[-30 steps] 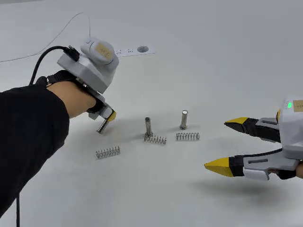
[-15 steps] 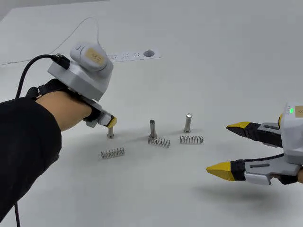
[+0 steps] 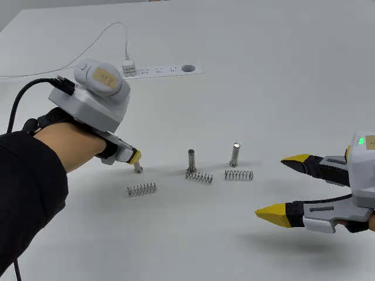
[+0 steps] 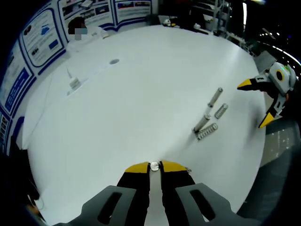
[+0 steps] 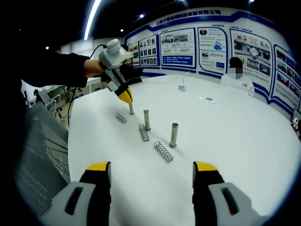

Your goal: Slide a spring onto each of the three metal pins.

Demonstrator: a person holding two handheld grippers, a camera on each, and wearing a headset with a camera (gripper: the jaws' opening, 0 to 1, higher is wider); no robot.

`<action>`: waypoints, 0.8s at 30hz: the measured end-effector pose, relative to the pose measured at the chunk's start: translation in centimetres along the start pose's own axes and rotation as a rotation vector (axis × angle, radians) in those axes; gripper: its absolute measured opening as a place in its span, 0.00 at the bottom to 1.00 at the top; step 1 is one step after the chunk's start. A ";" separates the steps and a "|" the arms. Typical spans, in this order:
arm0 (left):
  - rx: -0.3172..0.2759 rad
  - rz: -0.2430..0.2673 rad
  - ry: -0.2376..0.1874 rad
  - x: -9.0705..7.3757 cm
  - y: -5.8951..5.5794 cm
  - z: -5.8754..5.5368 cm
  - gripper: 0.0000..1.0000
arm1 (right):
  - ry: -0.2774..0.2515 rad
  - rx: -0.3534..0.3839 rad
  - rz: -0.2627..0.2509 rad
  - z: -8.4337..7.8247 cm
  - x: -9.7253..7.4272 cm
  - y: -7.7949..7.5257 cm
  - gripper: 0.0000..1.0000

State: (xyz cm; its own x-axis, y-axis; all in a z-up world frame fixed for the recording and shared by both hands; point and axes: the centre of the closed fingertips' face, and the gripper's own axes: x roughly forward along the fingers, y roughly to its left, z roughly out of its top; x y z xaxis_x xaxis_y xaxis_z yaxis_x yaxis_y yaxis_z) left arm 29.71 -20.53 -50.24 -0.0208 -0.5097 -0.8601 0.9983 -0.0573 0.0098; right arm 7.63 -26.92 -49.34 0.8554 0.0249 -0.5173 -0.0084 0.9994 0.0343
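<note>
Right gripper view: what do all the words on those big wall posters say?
Wall posters: nothing can be quoted; the print is too small to read.
Blue banner above them: a row of white Chinese characters, too blurred to read for certain.
No other words or numbers can be read in this view.

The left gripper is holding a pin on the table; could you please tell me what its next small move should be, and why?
Probably open the left gripper and lift off the pin. The pin looks upright with its base on the table, like the other two pins, and the three springs lie loose beside them, none on a pin.
</note>
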 end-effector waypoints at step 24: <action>0.053 -0.001 -0.007 0.7 -0.3 -1.6 0.15 | 0.007 -0.001 -0.001 -0.2 0.0 0.0 0.72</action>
State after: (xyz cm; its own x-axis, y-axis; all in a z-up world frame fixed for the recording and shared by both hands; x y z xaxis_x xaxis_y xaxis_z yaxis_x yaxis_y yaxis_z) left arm 29.50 -19.48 -51.71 -0.0228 -0.5155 -0.8566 0.9940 -0.1035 0.0358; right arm 7.55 -26.93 -49.52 0.8518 0.0240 -0.5234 -0.0077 0.9994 0.0333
